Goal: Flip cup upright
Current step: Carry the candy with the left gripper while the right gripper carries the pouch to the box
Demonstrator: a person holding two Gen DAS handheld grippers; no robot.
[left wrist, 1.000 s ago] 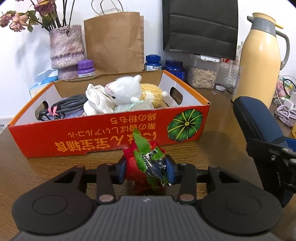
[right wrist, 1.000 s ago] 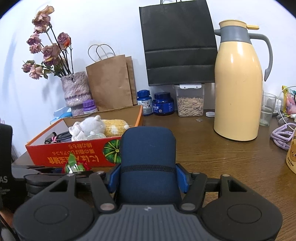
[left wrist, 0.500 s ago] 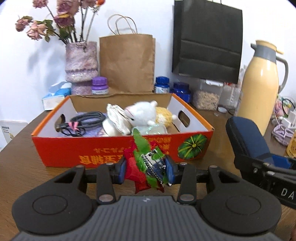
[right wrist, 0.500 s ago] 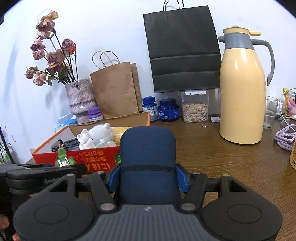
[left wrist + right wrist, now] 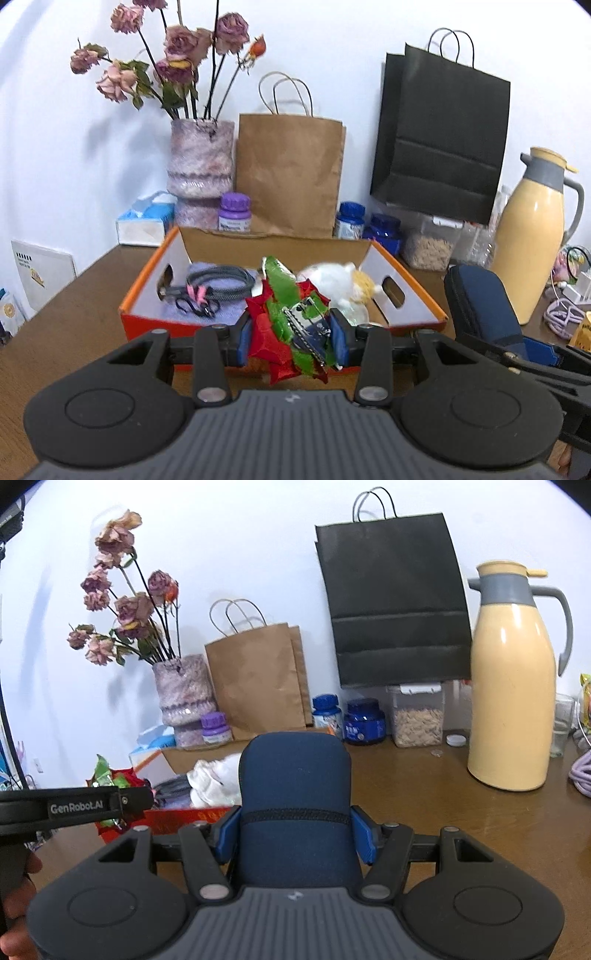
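My left gripper [image 5: 291,336] is shut on a red and green paper ornament [image 5: 277,291] with a metal clip, held up in front of the orange cardboard box [image 5: 406,291]. My right gripper [image 5: 295,834] is shut on a navy blue zipped case [image 5: 295,775], held above the wooden table. In the left wrist view the blue case [image 5: 480,306] sits at the right, beside the box. In the right wrist view the left gripper's arm [image 5: 85,806] and the ornament [image 5: 110,775] show at the left. A clear glass [image 5: 563,720] stands upright beside the thermos.
The box holds cables [image 5: 218,280] and a white plush toy [image 5: 332,275]. Behind it stand a vase of dried roses [image 5: 201,158], a brown paper bag [image 5: 288,173], a black bag [image 5: 439,133], jars [image 5: 364,722] and a yellow thermos [image 5: 511,694]. A person's hand [image 5: 14,904] shows at the lower left.
Both grippers have risen and drawn back a little with their loads. The left one lifted the ornament off the table to the height of the box's rim, so the box's inside shows.
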